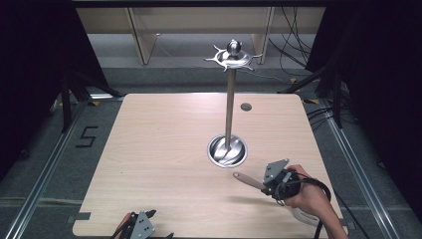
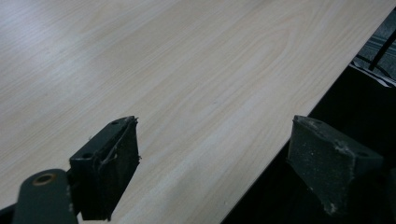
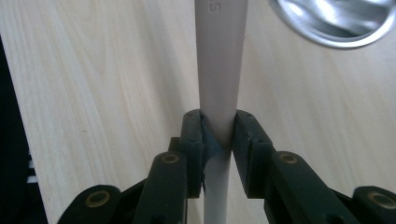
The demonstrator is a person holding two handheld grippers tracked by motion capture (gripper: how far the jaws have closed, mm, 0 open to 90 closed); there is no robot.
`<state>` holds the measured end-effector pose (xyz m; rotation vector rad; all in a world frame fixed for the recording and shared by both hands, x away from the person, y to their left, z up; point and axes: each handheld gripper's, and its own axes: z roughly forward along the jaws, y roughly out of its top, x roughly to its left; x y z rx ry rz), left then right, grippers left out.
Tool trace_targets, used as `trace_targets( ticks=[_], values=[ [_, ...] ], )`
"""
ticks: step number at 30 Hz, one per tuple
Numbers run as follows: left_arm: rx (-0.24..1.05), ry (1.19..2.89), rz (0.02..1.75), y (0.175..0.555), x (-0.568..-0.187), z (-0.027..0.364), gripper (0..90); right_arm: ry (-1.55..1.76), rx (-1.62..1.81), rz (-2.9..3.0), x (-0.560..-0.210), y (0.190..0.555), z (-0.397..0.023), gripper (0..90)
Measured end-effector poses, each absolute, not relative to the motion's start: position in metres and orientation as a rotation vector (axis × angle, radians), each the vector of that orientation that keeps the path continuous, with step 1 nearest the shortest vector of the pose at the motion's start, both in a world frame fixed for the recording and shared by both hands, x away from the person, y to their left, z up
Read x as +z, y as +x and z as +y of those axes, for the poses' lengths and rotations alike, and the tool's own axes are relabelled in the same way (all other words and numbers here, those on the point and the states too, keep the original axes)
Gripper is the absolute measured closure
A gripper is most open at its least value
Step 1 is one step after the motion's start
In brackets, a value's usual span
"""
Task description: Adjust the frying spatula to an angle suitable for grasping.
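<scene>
The right gripper [image 3: 218, 133] clamps a pale, flat utensil handle [image 3: 219, 60] near the round steel stand base [image 1: 227, 150]. The left gripper [image 2: 212, 163] hangs spread wide over the light wooden table [image 2: 187, 79] edge.

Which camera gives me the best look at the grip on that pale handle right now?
The right gripper view: the pale handle runs straight up between the right gripper, both pads pressed against it. The high view shows the handle small, sticking out toward the metal stand's base. The left gripper view looks at bare table.
</scene>
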<state>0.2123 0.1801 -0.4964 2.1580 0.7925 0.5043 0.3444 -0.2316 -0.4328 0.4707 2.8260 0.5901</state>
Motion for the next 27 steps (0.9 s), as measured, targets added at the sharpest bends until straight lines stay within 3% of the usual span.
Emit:
trace_targets(
  ticks=[27],
  values=[
    [0.526,2.144,0.799,0.213,-0.497,0.182,15.6,0.588,0.949,2.56,-0.388,0.331,-0.271,75.4]
  ],
)
